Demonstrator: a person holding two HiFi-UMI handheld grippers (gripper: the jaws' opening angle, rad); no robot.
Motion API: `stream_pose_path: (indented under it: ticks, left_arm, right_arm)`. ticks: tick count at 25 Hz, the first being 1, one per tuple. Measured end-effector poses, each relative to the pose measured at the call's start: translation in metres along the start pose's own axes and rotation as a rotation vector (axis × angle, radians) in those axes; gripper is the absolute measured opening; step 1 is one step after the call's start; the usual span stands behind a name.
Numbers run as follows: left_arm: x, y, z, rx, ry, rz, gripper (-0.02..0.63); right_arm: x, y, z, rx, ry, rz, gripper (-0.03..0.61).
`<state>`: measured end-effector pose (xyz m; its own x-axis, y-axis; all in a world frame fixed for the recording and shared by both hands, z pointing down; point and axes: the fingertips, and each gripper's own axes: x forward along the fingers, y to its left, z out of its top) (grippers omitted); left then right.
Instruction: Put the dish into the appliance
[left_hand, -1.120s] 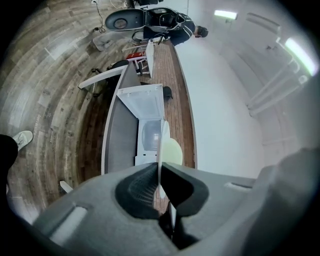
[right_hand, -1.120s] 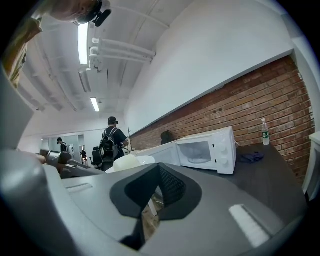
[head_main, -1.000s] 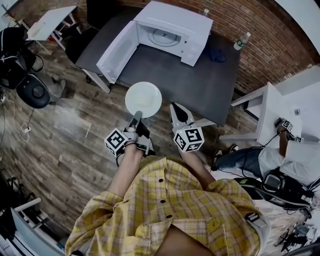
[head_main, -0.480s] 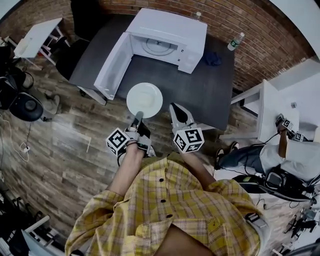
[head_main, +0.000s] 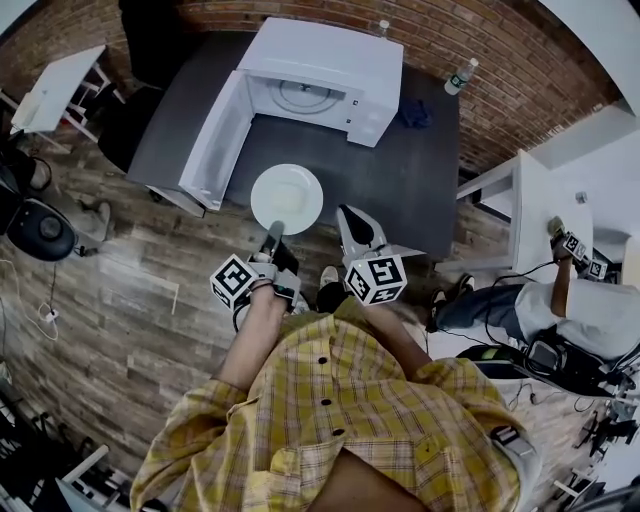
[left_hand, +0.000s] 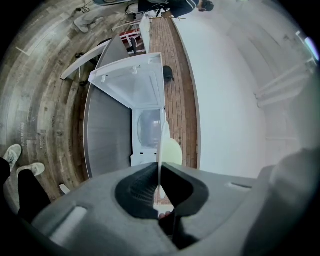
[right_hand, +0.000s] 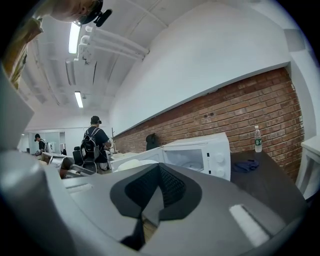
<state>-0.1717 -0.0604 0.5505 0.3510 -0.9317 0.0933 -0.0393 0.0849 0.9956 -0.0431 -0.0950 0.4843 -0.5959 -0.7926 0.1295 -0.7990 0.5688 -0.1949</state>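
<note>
A white round plate (head_main: 287, 197) hangs level over the near edge of the dark table (head_main: 400, 180). My left gripper (head_main: 272, 235) is shut on its near rim. In the left gripper view the plate (left_hand: 162, 145) stands edge-on between the jaws of my left gripper (left_hand: 159, 167). Beyond it is the white microwave (head_main: 320, 75) with its door (head_main: 212, 140) swung open to the left and the cavity (left_hand: 147, 127) showing a glass turntable. Beside the plate, my right gripper (head_main: 347, 213) is shut and holds nothing. The right gripper view has the microwave (right_hand: 200, 155) ahead.
A plastic bottle (head_main: 456, 77) and a blue cloth (head_main: 416, 113) lie on the table right of the microwave. White desks stand at the left and right. A seated person is at the far right, and other people stand far off in the right gripper view.
The person has moved forward, so the table and microwave lie a little nearer the plate. Both grippers keep the same pose, and the plate stays in the left one.
</note>
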Motion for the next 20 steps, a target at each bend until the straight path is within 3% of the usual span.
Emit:
stream_pose_path:
  ticks: [20]
  left_arm:
    - [0.082,0.011,0.025,0.011,-0.016,0.035,0.009]
  right_arm:
    - [0.047,-0.059,-0.004,0.004,-0.001,0.009,0.003]
